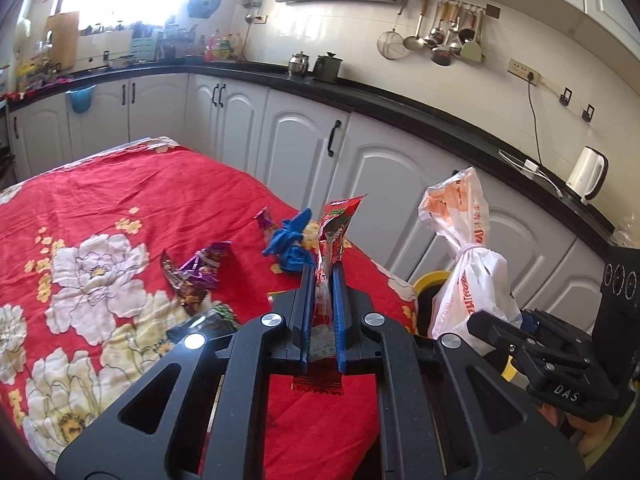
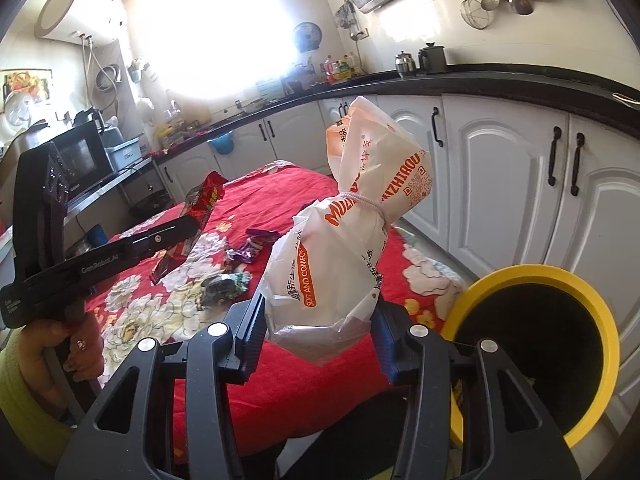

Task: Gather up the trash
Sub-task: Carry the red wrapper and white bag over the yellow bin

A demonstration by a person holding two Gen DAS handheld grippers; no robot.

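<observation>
Left wrist view: left gripper (image 1: 323, 280) is clamped on a red wrapper (image 1: 334, 224) above the table (image 1: 120, 184); right gripper (image 2: 318, 320) pinches a tied white bag (image 2: 340, 248) beside the yellow bin (image 2: 560, 280). Neither is dropped yet, and purple wrappers (image 1: 196, 272), a blue scrap (image 1: 290, 240) and a dark packet (image 2: 222, 288) remain to collect, I judge

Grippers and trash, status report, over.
Left gripper shut on red wrapper. Right gripper shut on white bag. Yellow bin open beside it, nothing blocking.

wrapper (image 1: 334, 232): glossy foil | bag (image 2: 344, 248): thin plastic (crinkled) | tablecloth (image 1: 120, 200): cloth
</observation>
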